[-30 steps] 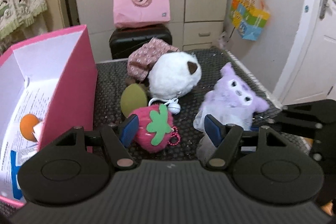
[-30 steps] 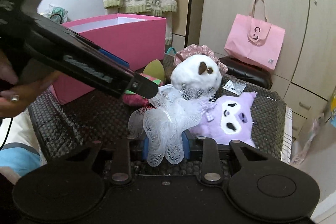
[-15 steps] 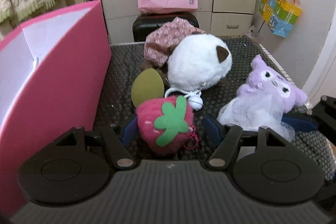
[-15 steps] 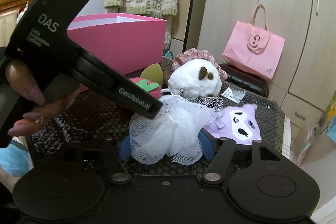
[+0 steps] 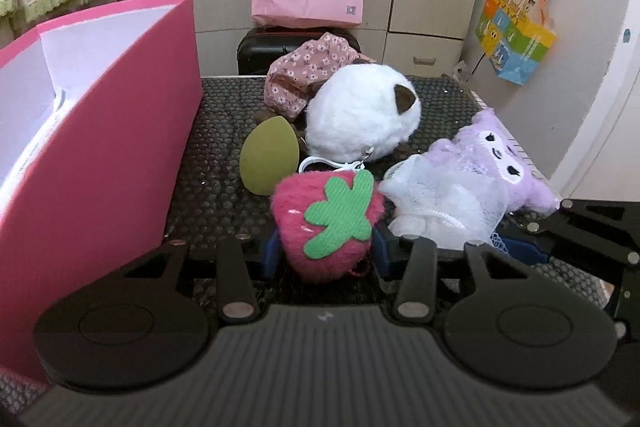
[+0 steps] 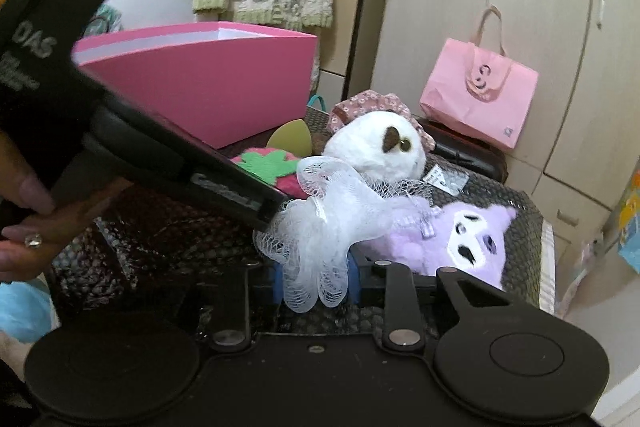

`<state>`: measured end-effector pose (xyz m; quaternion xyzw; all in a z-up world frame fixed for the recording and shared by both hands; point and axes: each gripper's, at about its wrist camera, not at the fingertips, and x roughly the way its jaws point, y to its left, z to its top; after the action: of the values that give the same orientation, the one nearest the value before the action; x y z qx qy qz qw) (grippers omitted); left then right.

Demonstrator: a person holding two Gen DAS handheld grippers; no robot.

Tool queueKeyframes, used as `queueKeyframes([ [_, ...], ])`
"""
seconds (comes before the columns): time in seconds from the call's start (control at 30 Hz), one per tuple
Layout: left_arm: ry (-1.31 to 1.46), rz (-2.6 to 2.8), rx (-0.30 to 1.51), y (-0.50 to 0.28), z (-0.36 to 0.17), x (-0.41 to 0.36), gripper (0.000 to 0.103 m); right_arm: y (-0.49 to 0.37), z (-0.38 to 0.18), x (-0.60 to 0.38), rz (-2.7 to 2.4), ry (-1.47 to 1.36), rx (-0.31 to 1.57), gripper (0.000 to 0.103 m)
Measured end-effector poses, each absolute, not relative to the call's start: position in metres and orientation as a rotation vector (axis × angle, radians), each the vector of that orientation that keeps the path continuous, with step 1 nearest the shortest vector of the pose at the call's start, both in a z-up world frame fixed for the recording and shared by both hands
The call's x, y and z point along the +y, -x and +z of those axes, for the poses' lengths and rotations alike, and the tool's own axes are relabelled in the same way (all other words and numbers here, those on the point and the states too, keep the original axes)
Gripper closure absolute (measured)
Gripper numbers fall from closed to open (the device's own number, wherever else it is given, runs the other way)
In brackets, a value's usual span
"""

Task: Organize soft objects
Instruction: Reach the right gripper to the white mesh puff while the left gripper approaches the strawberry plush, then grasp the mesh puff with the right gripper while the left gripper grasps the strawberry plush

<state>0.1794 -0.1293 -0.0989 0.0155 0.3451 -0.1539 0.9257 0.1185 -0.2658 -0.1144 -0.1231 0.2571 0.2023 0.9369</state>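
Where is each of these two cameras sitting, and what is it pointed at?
Left wrist: rides on the left tool, looking across the mat at the strawberry toy between its fingers; pink box beside.
Right wrist: rides on the right tool, which pinches a white mesh sponge; the person's left hand shows.
Shared: strawberry, sponge, purple plush, white plush.

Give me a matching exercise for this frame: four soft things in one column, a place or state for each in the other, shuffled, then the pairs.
Things:
1. strawberry plush
2. mesh pouf
3. green sponge
4. white plush

Places or states:
A. between the right gripper's fingers
B. against the floral cloth
C. between the left gripper's fingers
D. lying free between the pink box and the white plush

Pairs: 1-C, 2-A, 3-D, 4-B
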Motion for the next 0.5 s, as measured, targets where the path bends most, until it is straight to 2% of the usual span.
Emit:
queueKeyframes([
  [0.5,-0.067,-0.390,0.761,-0.124,-0.084,-0.108,0.059,-0.074,-0.098,-0.262,0.440,0.208,0.579,0.070],
])
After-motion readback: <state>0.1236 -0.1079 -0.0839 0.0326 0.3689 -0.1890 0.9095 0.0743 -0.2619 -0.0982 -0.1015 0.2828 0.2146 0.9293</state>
